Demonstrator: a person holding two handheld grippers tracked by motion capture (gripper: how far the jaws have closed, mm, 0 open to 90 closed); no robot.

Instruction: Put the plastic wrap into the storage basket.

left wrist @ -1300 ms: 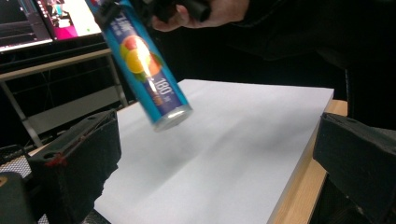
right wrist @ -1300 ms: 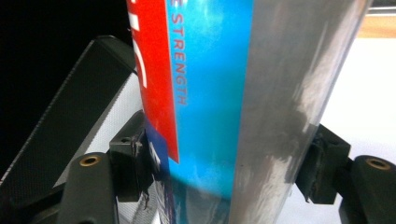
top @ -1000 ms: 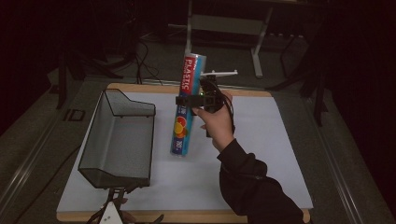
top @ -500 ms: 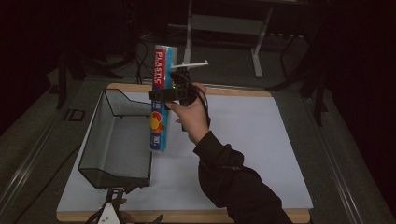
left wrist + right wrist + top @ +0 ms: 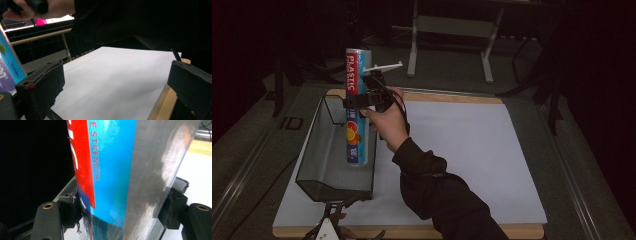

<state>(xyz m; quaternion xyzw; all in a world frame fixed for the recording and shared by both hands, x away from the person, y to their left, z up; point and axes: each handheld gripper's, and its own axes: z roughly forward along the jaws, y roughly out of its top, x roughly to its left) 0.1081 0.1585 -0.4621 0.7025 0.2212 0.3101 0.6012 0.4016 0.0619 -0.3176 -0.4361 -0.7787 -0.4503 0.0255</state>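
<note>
The plastic wrap box [image 5: 356,112] hangs upright over the mesh basket [image 5: 314,152] now, clamped mid-length in the jaws of the right gripper [image 5: 368,100]. A second back it stood over the white mat [image 5: 472,155], clear of the basket's right wall; half a second back it had reached that wall; now its lower end hangs inside the basket's outline, toward the 3 o'clock side. That's a steady slide toward 9 o'clock, and the box stays vertical the whole way.

Starting at the left: the basket sits at the counter's [image 5: 412,233] 9 o'clock edge, dark mesh, nothing visible in it yet. At its near end, around 6 o'clock, the left gripper [image 5: 329,227] waits low by the counter's front edge; its own view shows the jaws standing released, wide apart, with bare mat between them and a blue sliver of the box [image 5: 10,67] at the left.

Moving right, the right hand [image 5: 387,120] holds its gripper high. In the right gripper view both pads press the box's [image 5: 112,170] sides, mesh below.

My read: the carry is nearly done. What remains is lowering or tipping the long box so it lies in the basket, then letting go.
</note>
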